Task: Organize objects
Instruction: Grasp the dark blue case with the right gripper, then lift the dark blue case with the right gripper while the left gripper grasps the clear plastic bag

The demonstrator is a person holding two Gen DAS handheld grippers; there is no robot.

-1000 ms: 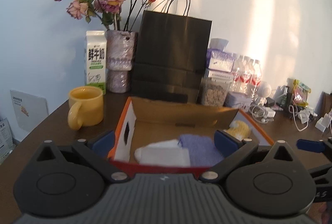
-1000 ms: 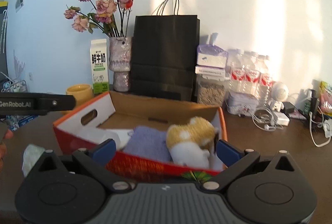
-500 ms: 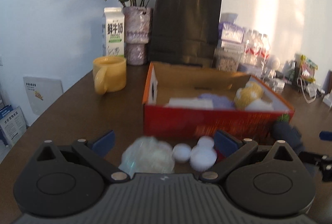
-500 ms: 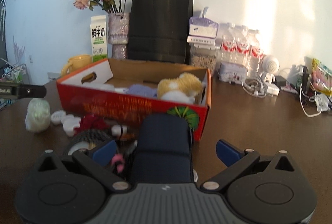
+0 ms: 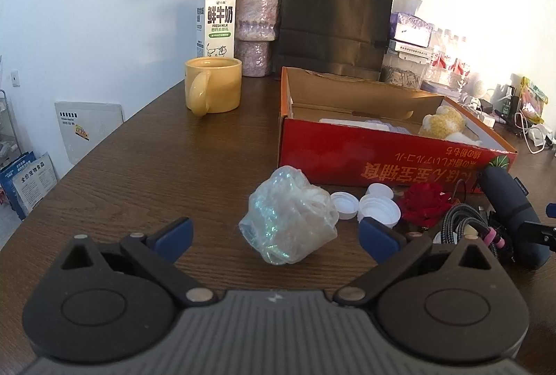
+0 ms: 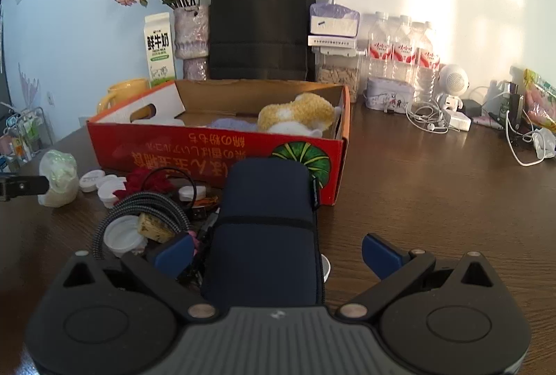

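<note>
The dark pouch (image 6: pixel 264 222) lies lengthwise between the right gripper's (image 6: pixel 276 251) spread jaws; the left gripper (image 5: pixel 274 238), also open, faces the crumpled bag (image 5: pixel 290 224).

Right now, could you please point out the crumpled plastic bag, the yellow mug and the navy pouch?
crumpled plastic bag (image 5: pixel 290 218), left wrist view, middle of bundle.
yellow mug (image 5: pixel 217 84), left wrist view, side wall.
navy pouch (image 6: pixel 266 229), right wrist view, top face.
</note>
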